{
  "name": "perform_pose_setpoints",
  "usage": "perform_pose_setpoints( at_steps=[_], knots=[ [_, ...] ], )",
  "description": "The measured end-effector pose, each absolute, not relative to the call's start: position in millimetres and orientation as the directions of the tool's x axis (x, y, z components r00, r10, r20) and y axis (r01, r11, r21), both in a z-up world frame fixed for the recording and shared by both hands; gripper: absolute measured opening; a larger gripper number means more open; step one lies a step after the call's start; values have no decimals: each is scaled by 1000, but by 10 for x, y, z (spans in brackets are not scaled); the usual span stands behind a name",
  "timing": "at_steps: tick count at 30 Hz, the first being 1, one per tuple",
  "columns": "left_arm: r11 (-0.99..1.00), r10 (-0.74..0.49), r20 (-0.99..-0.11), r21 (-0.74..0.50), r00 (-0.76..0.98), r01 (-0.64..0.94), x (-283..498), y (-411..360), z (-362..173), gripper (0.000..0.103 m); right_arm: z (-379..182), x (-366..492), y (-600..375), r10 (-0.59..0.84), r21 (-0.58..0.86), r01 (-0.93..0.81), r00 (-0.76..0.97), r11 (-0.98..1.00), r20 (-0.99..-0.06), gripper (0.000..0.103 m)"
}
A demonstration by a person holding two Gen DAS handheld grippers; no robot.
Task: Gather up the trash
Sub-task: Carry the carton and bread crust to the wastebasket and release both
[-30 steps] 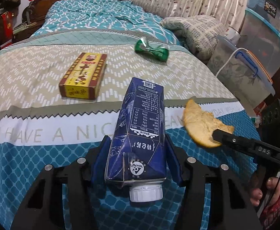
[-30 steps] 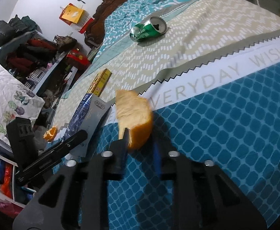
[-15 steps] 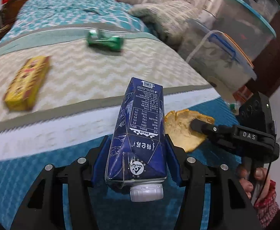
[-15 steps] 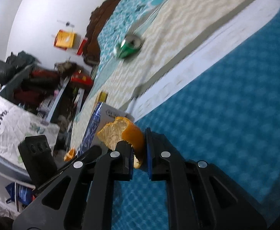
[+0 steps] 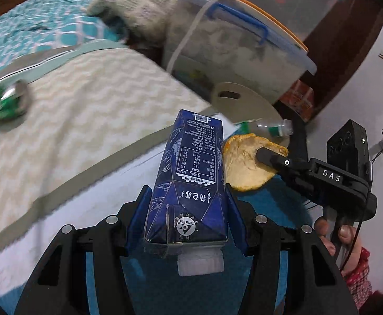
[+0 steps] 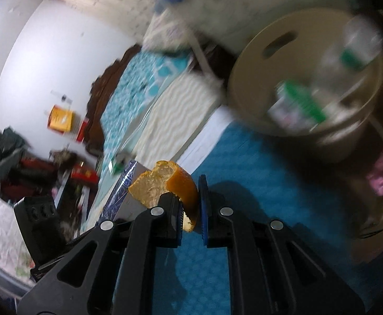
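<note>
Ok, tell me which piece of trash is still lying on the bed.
The green can, on the cream zigzag part of the bed. The milk carton is clamped in the left tool and the orange peel in the right tool.

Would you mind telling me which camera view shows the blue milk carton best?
The left wrist view: the blue milk carton fills the centre, clamped between the left gripper fingers, with its printed label and white cap sharp. The right wrist view shows only a blurred corner of it behind the orange peel held by the right gripper.
</note>
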State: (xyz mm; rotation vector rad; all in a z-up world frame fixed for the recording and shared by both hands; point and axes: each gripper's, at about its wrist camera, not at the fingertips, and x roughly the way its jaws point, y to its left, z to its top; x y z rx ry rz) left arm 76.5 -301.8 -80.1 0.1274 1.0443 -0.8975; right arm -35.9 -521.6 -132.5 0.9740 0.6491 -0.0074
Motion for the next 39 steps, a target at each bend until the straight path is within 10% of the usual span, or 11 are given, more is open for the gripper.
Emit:
perform_pose_setpoints(
  at_steps=[9, 11, 16, 39],
  knots=[
    [577, -615, -784, -378, 81, 724, 1000, -4350, -798, 53, -1181, -458, -6193, 56, 707, 416, 840, 571, -540, 16],
    [578, -614, -785, -372, 86, 726, 1069, -4611, -803, 73, -1128, -424, -6309, 8, 678, 443, 834, 586, -552, 17],
    [587, -597, -794, -333, 117, 738, 1158, -4792, -777, 79, -1026, -391, -6348, -9, 659, 431, 841, 617, -542, 70],
    [807, -419, -771, -75, 479, 586, 954, -2395, -702, 80, -1010, -98, -4396, 274, 684, 201, 810, 701, -519, 70]
  ],
)
